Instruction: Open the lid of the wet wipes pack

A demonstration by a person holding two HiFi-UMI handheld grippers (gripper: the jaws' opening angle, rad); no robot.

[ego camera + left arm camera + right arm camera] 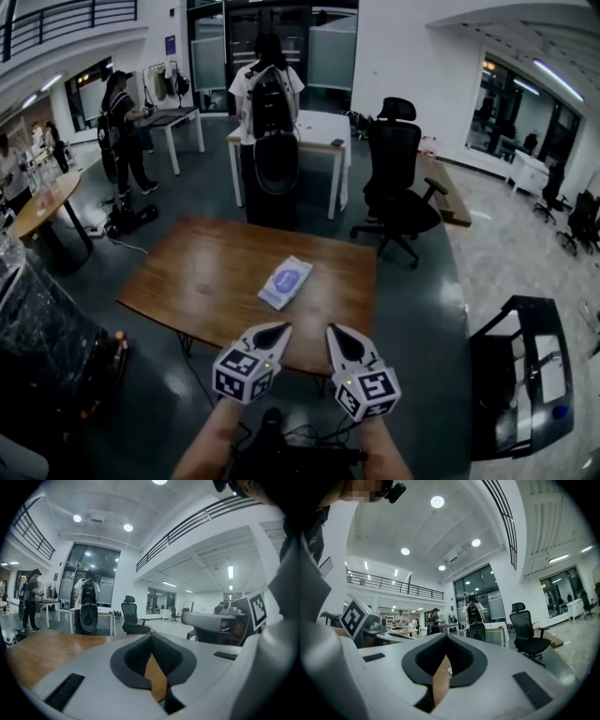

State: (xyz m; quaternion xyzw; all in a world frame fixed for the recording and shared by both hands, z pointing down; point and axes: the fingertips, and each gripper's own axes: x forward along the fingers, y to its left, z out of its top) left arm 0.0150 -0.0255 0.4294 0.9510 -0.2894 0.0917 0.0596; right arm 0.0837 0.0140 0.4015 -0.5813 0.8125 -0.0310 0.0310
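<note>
Evidently short of the target: holding left tool (283, 328) and right tool (334, 329) side by side, low over the near edge of the counter (202, 272), each with jaws pressed together and gripping nothing, probably closed because nothing needs grasping yet. Finding the wet wipes pack (284, 283) flat near the counter's middle, just beyond both tips, lid (291, 277) apparently down. Likely meaning one tool to pin, the other to lift.

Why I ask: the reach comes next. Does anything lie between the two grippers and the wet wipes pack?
Nothing visible does. Only bare brown wooden table separates the shut left gripper and shut right gripper from the flat white-and-blue wet wipes pack.
</note>
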